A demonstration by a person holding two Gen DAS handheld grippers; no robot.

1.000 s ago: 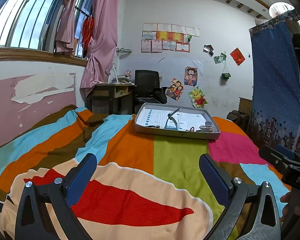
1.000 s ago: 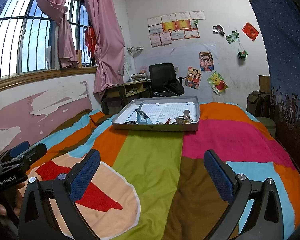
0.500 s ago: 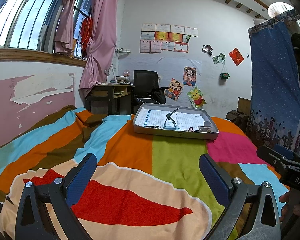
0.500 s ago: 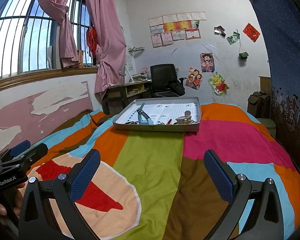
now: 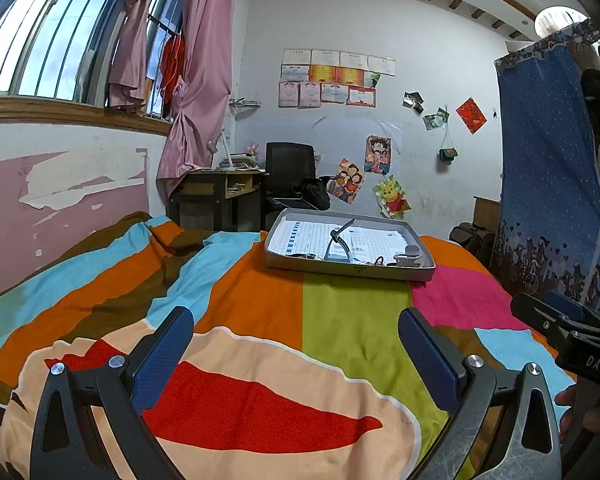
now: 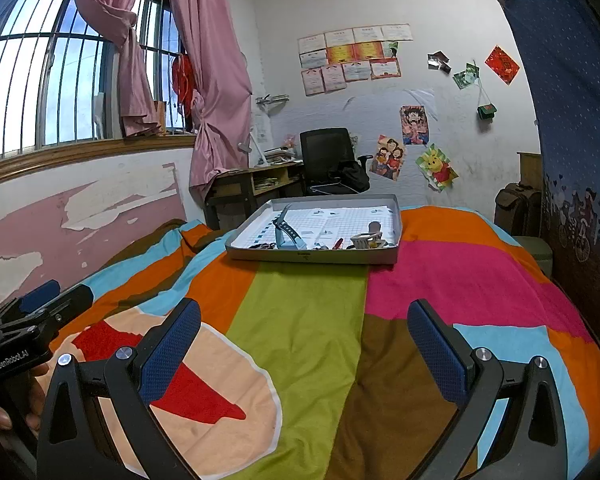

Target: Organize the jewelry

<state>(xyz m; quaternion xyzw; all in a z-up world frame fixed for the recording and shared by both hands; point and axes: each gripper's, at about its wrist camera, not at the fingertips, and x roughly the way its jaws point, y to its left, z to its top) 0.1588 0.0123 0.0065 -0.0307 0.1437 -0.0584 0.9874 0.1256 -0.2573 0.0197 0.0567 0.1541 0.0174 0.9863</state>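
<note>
The left tool (image 5: 296, 354) is held low and level, its two fingers spread wide with nothing between them; the blue ribbed pads (image 5: 164, 354) face each other across the gap. The right tool (image 6: 304, 350) sits in the same pose, fingers wide apart and empty, its blue pads (image 6: 440, 354) turned inward. Both point forward, side by side. In the left wrist view the right tool's black body shows at the right edge, with fingertips of the right hand (image 5: 588, 408) curled under it. In the right wrist view the left hand (image 6: 16, 404) grips the left tool's body at the left edge.
</note>
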